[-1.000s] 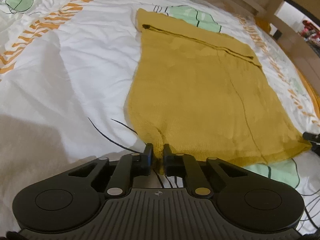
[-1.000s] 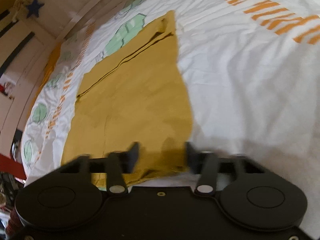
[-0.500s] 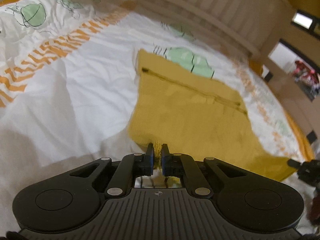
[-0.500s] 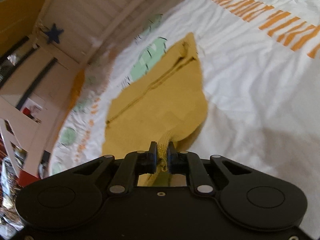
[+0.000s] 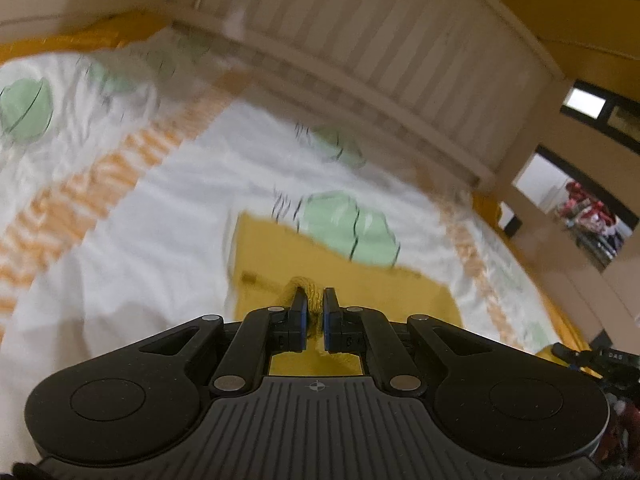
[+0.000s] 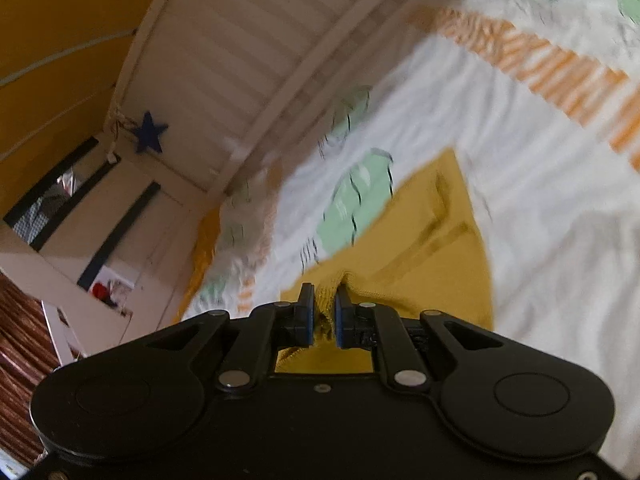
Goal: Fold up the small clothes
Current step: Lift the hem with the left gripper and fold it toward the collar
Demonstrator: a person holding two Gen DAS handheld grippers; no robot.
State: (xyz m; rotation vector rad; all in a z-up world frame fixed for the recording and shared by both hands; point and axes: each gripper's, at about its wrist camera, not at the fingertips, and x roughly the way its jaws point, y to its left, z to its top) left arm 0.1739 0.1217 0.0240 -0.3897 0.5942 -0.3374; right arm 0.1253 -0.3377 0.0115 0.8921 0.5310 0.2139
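A mustard-yellow knitted garment (image 5: 360, 280) is spread on a white duvet cover (image 5: 160, 248) printed with pale green leaf shapes and bands of orange stripes; in the left wrist view it is seen just past the fingertips, running toward one o'clock, and in the right wrist view (image 6: 432, 240) toward one o'clock as well, narrowing to a point near the orange stripes. Its long axis is laid from the grippers toward the slatted cream bed rail (image 5: 400, 60), which is set along the far edge of the bedding, from ten to two o'clock in the left view. A dark blue star (image 6: 150, 133) is fixed to the end of the rail at ten o'clock in the right view, and ochre walls and a doorway are seen beyond. The near edge of the garment is lifted off the bedding at two places. The left gripper (image 5: 315, 306) is clenched on a bunched fold of the knit, its jaws nearly touching. The right gripper (image 6: 324, 306) is clamped on another fold, its jaws slightly further apart with the cloth pressed between the pads.
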